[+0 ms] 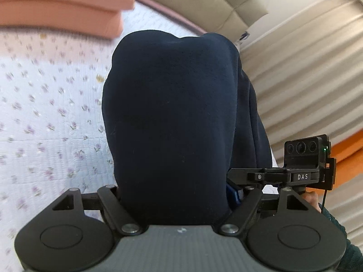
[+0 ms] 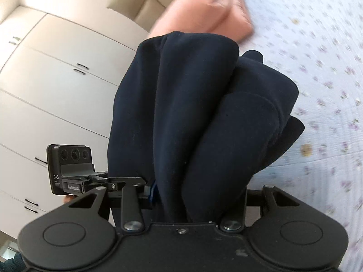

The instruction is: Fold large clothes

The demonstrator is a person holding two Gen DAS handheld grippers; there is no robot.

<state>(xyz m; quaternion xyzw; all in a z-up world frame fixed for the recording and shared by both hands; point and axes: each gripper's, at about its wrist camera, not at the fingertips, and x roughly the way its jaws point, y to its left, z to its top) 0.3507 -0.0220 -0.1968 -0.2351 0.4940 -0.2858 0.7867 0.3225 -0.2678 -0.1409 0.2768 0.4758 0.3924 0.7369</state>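
Both claws are clamped on bunches of a dark navy garment [image 1: 172, 117], the left gripper [image 1: 174, 195] and right gripper [image 2: 199, 195] holding it above the flowered bedspread [image 1: 45, 104]. It looks thick, soft and droopy; the edges seem best to grip.

White quilted bedspread [image 1: 45, 104] with small purple flower print, beige padded headboard [image 1: 204, 2] behind it, cream wardrobe doors [image 2: 56, 86] with dark slim handles [image 2: 80, 68], orange wood strip [image 1: 349, 151] at right edge
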